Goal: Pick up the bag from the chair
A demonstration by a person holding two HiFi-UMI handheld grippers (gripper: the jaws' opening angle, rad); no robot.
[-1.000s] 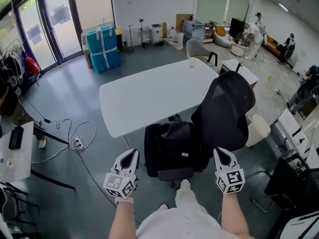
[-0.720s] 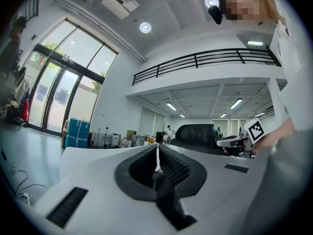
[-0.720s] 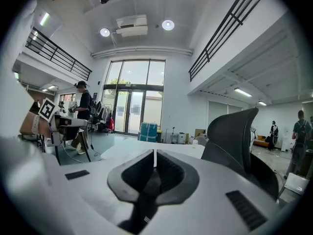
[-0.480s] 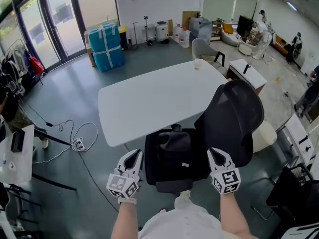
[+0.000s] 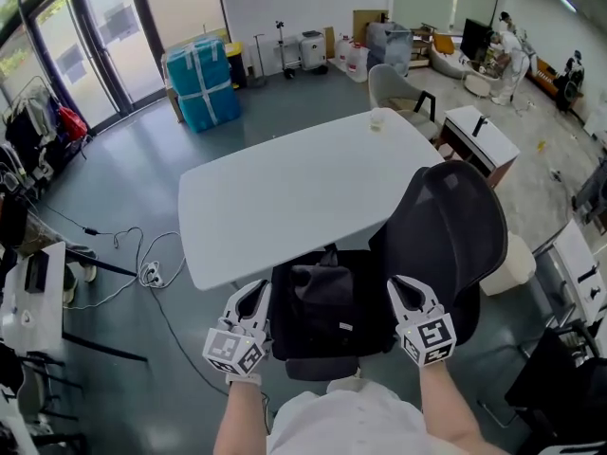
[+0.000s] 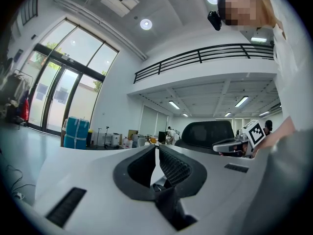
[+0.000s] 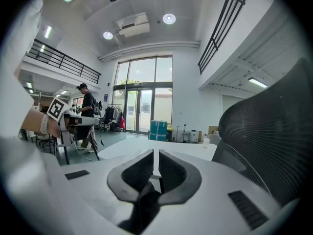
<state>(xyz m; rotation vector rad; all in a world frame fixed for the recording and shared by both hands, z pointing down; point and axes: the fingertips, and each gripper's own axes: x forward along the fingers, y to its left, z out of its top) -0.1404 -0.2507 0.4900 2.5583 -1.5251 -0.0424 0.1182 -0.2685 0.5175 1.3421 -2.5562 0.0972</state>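
Observation:
A black bag [image 5: 322, 301] sits on the seat of a black mesh-backed office chair [image 5: 450, 230] in the head view. My left gripper [image 5: 253, 297] hovers at the bag's left edge, shut and empty. At the bag's right edge, in front of the chair back, is my right gripper [image 5: 403, 290], also shut and empty. The left gripper view looks level over its shut jaws [image 6: 157, 150] toward the chair back [image 6: 204, 132] and the other gripper [image 6: 234, 143]. The right gripper view has its shut jaws [image 7: 156, 154] beside the mesh chair back [image 7: 274, 146]. The bag shows in neither gripper view.
A white table [image 5: 294, 183] stands just beyond the chair, with a small cup [image 5: 377, 119] at its far corner. Cables [image 5: 142, 263] lie on the floor to the left. Blue wrapped boxes [image 5: 202, 83], desks and people are farther off.
Both grippers have moved forward to either side of the bag, which they trailed a second ago. The view has shifted forward with them. Jaws stay shut.

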